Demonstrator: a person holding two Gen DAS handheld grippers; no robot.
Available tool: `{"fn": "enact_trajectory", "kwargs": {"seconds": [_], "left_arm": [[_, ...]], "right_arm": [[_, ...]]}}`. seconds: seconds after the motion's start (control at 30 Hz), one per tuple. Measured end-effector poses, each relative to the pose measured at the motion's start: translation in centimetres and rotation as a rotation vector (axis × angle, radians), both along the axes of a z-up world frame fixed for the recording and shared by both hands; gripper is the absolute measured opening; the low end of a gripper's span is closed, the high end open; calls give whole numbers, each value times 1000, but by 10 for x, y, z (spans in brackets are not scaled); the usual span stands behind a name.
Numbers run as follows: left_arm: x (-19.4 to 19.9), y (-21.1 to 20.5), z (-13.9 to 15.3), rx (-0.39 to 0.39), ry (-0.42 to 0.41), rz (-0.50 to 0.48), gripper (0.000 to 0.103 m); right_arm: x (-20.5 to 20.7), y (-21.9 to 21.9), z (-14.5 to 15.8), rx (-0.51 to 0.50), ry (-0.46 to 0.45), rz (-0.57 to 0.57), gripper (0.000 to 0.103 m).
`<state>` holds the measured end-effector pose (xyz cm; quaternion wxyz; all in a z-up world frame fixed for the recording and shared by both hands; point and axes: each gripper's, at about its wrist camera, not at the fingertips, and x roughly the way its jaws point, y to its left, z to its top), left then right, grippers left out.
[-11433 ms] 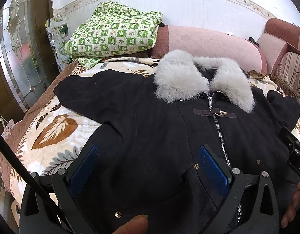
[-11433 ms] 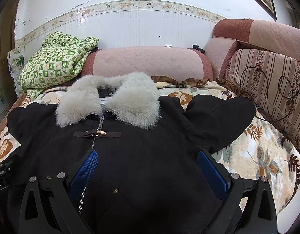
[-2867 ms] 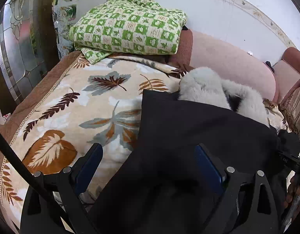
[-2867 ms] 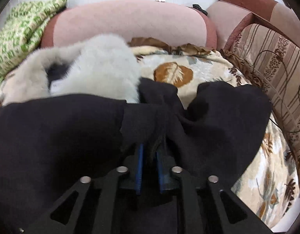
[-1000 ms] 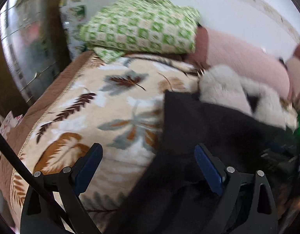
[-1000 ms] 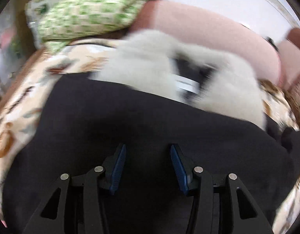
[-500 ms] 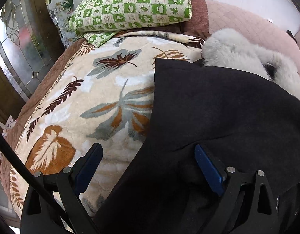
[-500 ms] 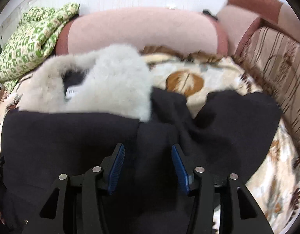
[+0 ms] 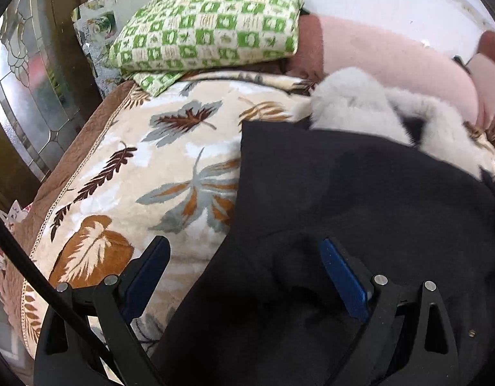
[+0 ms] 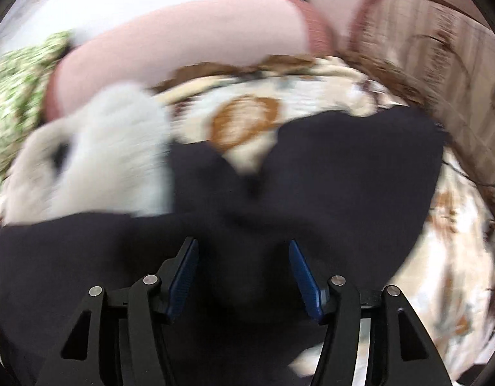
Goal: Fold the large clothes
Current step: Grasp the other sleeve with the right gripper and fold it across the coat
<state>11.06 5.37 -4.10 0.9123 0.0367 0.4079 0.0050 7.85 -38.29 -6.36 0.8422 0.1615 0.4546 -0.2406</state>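
Black cloth of the coat [image 9: 360, 199] covers the leaf-pattern blanket [image 9: 144, 173] on the bed, with its left side folded over the body, so one straight edge runs from 12 to 6 o'clock in the left wrist view. The grey fur collar [image 9: 353, 106] lies at the coat's top, at about 1 o'clock. In the right wrist view (quite blurred) one sleeve [image 10: 360, 173] spreads toward 2 o'clock on the blanket. The left gripper [image 9: 247, 273] has its fingers wide apart above the folded edge, holding nothing. The right gripper [image 10: 244, 273] is also spread, empty, over the black cloth. A green checked quilt [image 9: 208, 29] lies at 11 o'clock beside a pink bolster [image 9: 392, 61].
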Motion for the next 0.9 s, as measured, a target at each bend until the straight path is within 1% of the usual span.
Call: {"fn": "enact_trajectory", "kwargs": {"seconds": [0.07,0.2,0.27,0.3,0.37,0.43,0.5,0.57,0.67,0.77,0.83,0.9], "left_arm": [[-12,2,11,-40,-40,-17,95],[-37,0,27,-114,-92,-56,95],[-44,-3,30,-143,-108,-75,95],[-47,-7,30,-149,-115,-84,95],[-51,-12,30,-148,-127,-98,95],[-55,-19,28,-131,-139,-110,95],[-58,-25,26,-107,-151,-118,95],[-58,-29,23,-92,-160,-127,95],[-55,-33,18,-73,-153,-141,95],[-51,-33,12,-71,-140,-151,95],[-47,-33,8,-70,-129,-147,95],[-45,-33,5,-78,-117,-151,95]], "right_arm": [[-19,-25,3,8,-15,-56,62],[-62,-82,-3,82,-29,-175,63],[-80,-107,-6,122,-46,-222,64],[-89,-120,-7,152,-64,-247,65],[-104,-141,-11,209,-105,-298,72],[-114,-161,-15,269,-155,-357,74],[-116,-179,-21,328,-207,-389,75],[-113,-190,-25,349,-230,-404,75],[-103,-204,-33,342,-218,-438,75],[-98,-219,-45,366,-216,-487,75],[-90,-221,-49,377,-218,-489,75],[-83,-223,-51,367,-220,-485,75]]}}
